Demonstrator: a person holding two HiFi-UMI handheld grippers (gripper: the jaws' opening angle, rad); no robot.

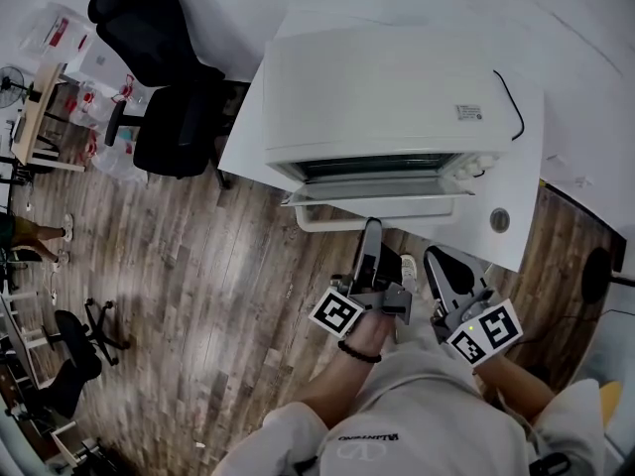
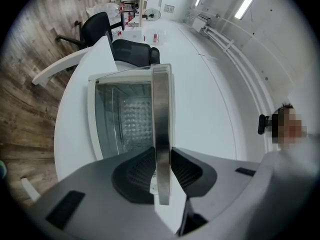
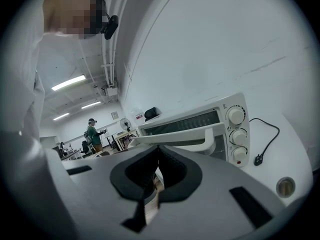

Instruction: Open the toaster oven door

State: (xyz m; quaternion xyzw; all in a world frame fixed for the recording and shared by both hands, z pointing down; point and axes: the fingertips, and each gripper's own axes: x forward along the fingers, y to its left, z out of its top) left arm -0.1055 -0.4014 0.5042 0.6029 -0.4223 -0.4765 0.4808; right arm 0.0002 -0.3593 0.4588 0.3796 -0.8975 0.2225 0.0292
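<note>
We are clamping the left gripper (image 2: 161,169) on the handle (image 2: 161,114). The oven (image 1: 387,87) door (image 1: 382,188) on the desk (image 1: 516,236) is standing partly open, with swinging it fully down left. The right gripper (image 3: 157,171) is idling closed, empty.

White table (image 1: 524,191) carries the toaster oven (image 1: 382,87) at its front edge. Black plug (image 3: 258,159) with cord lies right of oven. Round metal disc (image 1: 499,220) sits near the table corner.

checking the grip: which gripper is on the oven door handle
The left gripper, jaws clamped on the toaster oven's metal door handle; the right gripper is shut on nothing.
</note>
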